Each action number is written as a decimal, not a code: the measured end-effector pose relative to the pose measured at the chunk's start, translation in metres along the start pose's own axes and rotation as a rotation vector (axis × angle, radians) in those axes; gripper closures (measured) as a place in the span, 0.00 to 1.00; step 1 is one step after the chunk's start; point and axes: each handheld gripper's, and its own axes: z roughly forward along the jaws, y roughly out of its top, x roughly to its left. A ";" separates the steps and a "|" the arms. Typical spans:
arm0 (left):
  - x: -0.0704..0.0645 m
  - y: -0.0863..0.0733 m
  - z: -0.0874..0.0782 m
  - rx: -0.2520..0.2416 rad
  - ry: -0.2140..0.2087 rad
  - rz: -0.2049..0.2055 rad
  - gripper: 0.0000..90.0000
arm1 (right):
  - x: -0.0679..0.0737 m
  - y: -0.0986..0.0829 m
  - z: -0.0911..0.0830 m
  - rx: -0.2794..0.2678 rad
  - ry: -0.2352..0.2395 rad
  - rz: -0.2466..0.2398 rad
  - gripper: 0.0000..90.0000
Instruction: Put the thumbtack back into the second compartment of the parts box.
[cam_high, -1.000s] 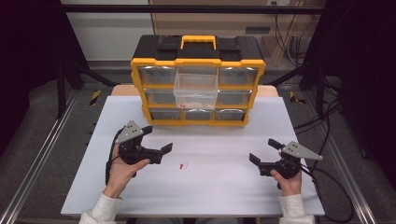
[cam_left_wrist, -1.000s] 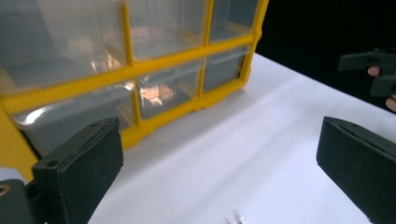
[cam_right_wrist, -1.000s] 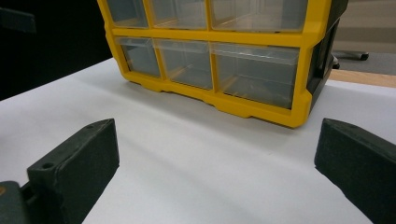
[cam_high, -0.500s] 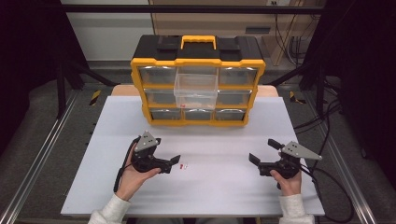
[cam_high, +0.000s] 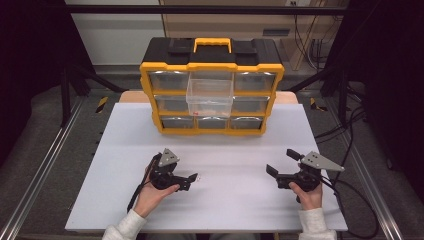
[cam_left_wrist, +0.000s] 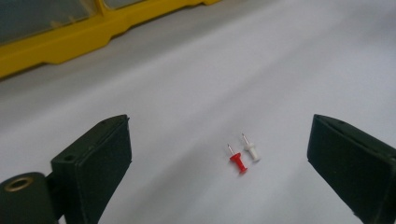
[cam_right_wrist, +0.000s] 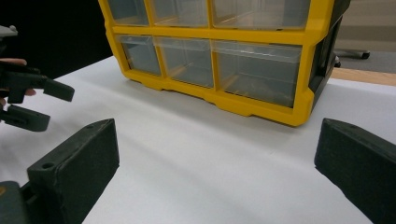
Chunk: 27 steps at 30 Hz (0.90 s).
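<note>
The left gripper (cam_high: 192, 180) view shows a red pin (cam_left_wrist: 238, 162) touching a white pin (cam_left_wrist: 252, 151) on the table (cam_high: 240, 150) between spread jaws, details lost from above, while the right gripper (cam_high: 281, 162) gapes well apart.

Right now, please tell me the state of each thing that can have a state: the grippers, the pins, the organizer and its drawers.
Left gripper: open, jaws either side of the two pins.
Right gripper: open, holding nothing.
Red push pin: lying on the table, not gripped.
White push pin: lying beside the red one.
Yellow drawer organizer: upright.
Middle drawer: pulled out.
Other drawers: closed.
</note>
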 end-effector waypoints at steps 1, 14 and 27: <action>0.000 -0.001 0.002 0.010 0.007 0.002 0.10 | 0.000 0.000 0.000 0.000 0.001 0.000 0.01; -0.007 -0.010 0.015 0.057 0.028 -0.026 0.26 | 0.000 0.000 0.000 -0.001 -0.001 -0.003 0.01; -0.014 -0.014 0.021 0.090 0.021 -0.036 0.59 | 0.000 0.000 0.000 -0.001 -0.002 -0.003 0.01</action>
